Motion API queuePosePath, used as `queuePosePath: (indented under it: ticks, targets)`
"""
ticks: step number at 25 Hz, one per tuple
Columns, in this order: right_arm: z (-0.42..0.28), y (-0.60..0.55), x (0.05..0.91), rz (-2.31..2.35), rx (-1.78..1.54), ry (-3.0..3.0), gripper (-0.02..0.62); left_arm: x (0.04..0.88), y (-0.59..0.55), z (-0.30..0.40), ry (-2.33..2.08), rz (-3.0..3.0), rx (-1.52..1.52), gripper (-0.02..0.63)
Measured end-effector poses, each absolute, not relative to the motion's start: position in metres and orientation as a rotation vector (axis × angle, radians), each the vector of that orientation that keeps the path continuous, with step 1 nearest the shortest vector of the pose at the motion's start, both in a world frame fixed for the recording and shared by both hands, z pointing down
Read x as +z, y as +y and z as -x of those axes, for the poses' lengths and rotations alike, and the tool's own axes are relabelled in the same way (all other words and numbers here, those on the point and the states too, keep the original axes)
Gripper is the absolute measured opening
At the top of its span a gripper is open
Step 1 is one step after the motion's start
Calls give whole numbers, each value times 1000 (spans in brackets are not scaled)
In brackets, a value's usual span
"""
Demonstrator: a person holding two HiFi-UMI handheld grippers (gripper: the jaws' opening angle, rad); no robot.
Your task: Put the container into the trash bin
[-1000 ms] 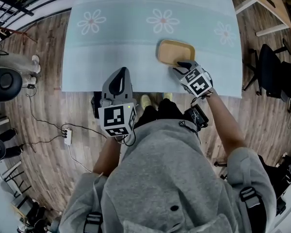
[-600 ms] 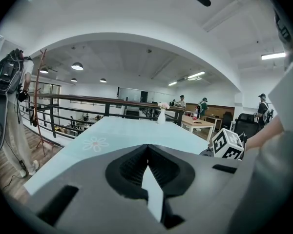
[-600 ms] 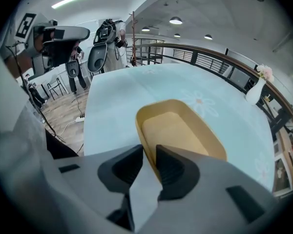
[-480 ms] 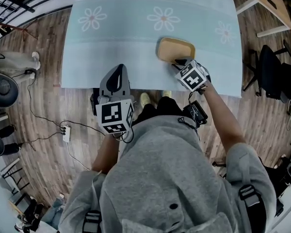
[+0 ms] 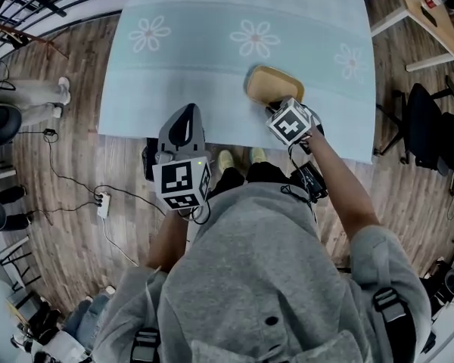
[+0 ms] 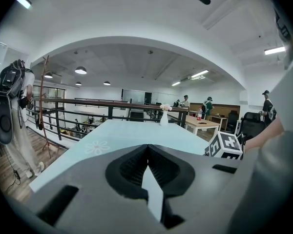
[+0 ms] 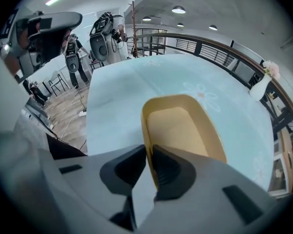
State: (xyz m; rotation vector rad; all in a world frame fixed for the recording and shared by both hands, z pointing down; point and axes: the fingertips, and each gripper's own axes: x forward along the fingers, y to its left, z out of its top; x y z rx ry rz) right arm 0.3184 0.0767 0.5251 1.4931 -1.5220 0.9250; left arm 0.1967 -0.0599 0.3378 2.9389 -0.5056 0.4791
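Note:
The container [image 5: 275,82] is a shallow tan tray near the front edge of the pale blue table [image 5: 212,51]. My right gripper [image 5: 275,103] points steeply down at the tray's near end. In the right gripper view the container [image 7: 180,126] has its near rim between the jaws of my right gripper [image 7: 150,147]. The jaws are closing, and the pads touch the rim on both sides. My left gripper [image 5: 183,116] hangs just off the table's front edge, shut with nothing in it. In its own view the left gripper [image 6: 147,147] looks level across the table [image 6: 132,133]. I see no trash bin.
A black chair [image 5: 424,119] and a wooden desk [image 5: 431,6] stand to the right. Cables and a power strip [image 5: 104,206] lie on the wood floor at left. A white vase [image 6: 164,117] stands at the table's far end. People stand beyond it.
My right gripper has tipped further down and its jaws have closed onto the tray's near rim. The left gripper has barely moved.

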Motion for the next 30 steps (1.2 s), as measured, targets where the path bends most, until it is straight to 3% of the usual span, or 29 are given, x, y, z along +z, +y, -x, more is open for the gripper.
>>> queuePosePath:
  ticks: [17, 30]
  targets:
    - [-341, 56, 410, -1985, 986, -1962, 35, 322, -32, -182, -726, -2921, 498, 20]
    - [-272, -14, 397, -1734, 927, -2214, 35, 322, -54, -108, -1050, -2791, 501, 20]
